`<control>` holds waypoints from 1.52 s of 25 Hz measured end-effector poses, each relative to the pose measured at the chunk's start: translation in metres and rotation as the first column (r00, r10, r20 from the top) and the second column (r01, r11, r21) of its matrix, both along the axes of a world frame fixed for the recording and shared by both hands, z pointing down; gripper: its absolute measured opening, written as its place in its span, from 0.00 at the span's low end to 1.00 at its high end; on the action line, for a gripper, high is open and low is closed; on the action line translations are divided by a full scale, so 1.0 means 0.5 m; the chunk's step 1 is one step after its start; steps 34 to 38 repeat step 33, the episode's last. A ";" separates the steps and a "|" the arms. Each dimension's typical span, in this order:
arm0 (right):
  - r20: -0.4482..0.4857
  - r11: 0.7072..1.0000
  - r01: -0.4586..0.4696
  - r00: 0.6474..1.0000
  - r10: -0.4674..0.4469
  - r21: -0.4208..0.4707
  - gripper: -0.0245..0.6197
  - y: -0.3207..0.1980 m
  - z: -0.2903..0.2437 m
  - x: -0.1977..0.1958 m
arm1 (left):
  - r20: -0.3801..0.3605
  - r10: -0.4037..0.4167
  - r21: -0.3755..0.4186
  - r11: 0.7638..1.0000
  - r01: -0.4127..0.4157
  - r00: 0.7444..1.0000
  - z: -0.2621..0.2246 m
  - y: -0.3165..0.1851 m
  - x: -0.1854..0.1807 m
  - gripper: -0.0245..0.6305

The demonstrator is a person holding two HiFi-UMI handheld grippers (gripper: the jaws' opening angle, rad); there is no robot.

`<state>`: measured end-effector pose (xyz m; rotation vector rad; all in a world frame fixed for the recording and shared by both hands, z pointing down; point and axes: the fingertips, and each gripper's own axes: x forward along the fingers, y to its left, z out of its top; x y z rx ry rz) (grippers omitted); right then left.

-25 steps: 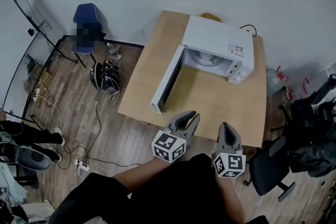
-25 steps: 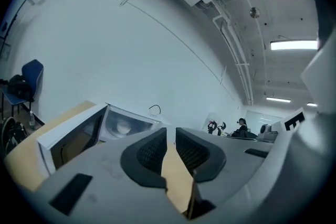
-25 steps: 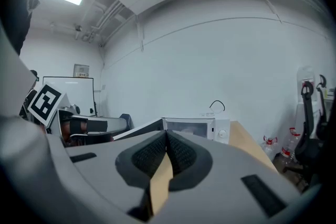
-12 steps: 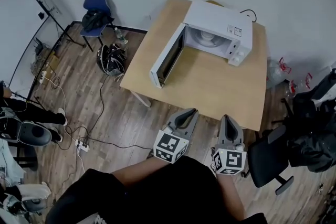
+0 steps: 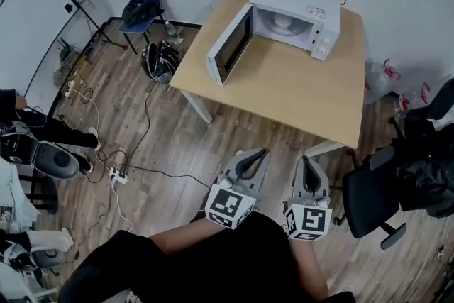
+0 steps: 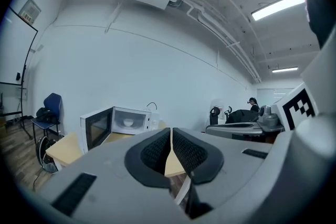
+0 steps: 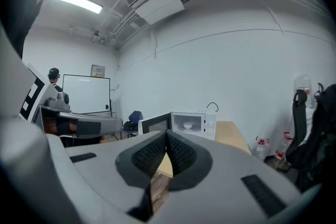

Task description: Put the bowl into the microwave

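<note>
The white microwave (image 5: 294,10) stands at the far end of the wooden table (image 5: 284,92), its door (image 5: 230,46) swung open to the left. A small white bowl (image 5: 282,23) sits inside on the turntable. It also shows in the left gripper view as the bowl (image 6: 127,123) and in the right gripper view as the bowl (image 7: 187,126). My left gripper (image 5: 250,161) and right gripper (image 5: 309,170) hang over the wooden floor, well short of the table. Both are shut with nothing between the pads.
A black office chair (image 5: 369,202) stands right of my grippers by the table's near corner. On the floor to the left lie cables and a power strip (image 5: 117,177), with a dark helmet (image 5: 162,60) and a blue chair (image 5: 142,0) farther off. Water bottles (image 5: 379,78) stand at the right.
The view has drawn back from the table, so the microwave and table sit farther away and higher in the head view. Both grippers now hang over bare floor. The left jaws have come together.
</note>
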<state>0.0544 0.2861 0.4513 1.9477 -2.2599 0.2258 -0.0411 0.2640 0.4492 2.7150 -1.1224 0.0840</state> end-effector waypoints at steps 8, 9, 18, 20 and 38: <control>0.005 0.999 0.007 1.000 -0.007 -0.034 0.13 0.091 0.037 -0.022 | 0.052 -0.030 -0.018 0.999 0.031 0.998 0.017 0.090 -0.013 0.07; -0.001 1.000 0.002 1.000 -0.002 -0.030 0.13 0.092 0.034 -0.020 | 0.055 -0.032 -0.013 0.999 0.033 0.998 0.017 0.089 -0.016 0.07; -0.046 0.998 -0.050 0.998 0.052 0.028 0.13 0.084 -0.015 0.015 | 0.028 -0.029 -0.030 0.999 0.030 0.999 0.026 0.053 -0.015 0.07; -0.053 0.998 -0.055 0.997 0.057 0.032 0.13 0.080 -0.021 0.019 | 0.028 -0.023 -0.019 1.000 0.023 0.999 0.018 0.049 -0.013 0.07; -0.052 0.998 -0.035 0.998 0.037 0.046 0.13 0.083 -0.020 -0.004 | 0.048 0.056 -0.059 0.997 -0.053 0.997 0.008 0.080 -0.005 0.07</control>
